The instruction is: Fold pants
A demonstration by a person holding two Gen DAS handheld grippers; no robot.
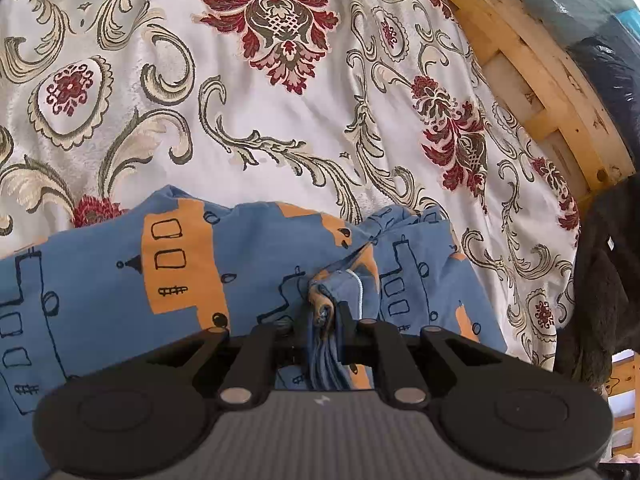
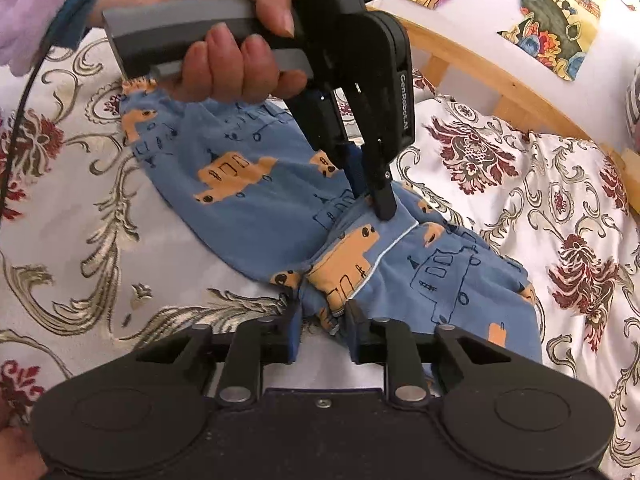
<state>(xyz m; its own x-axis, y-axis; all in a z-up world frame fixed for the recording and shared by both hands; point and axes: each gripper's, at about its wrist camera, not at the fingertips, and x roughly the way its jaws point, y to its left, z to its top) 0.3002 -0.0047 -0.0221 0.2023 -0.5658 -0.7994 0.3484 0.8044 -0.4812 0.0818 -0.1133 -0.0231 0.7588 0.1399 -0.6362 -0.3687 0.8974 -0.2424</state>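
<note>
1. Left gripper (image 1: 326,320): closed on a bunched fold of the pants (image 1: 120,292), fabric pinched between both fingers.
2. Right gripper (image 2: 324,320): closed on a gathered seam of the same pants, white piping (image 2: 384,256) running up from the pinch.
3. Left gripper in the right wrist view (image 2: 370,196): fingers pointing down into the cloth, handle wrapped by a hand (image 2: 236,52).
4. Pants, blue with orange vehicle print: spread crumpled across the floral bedspread (image 1: 280,120), partly lifted at both pinches.
5. Wooden bed frame (image 1: 532,80): along the bedspread's far edge.
</note>
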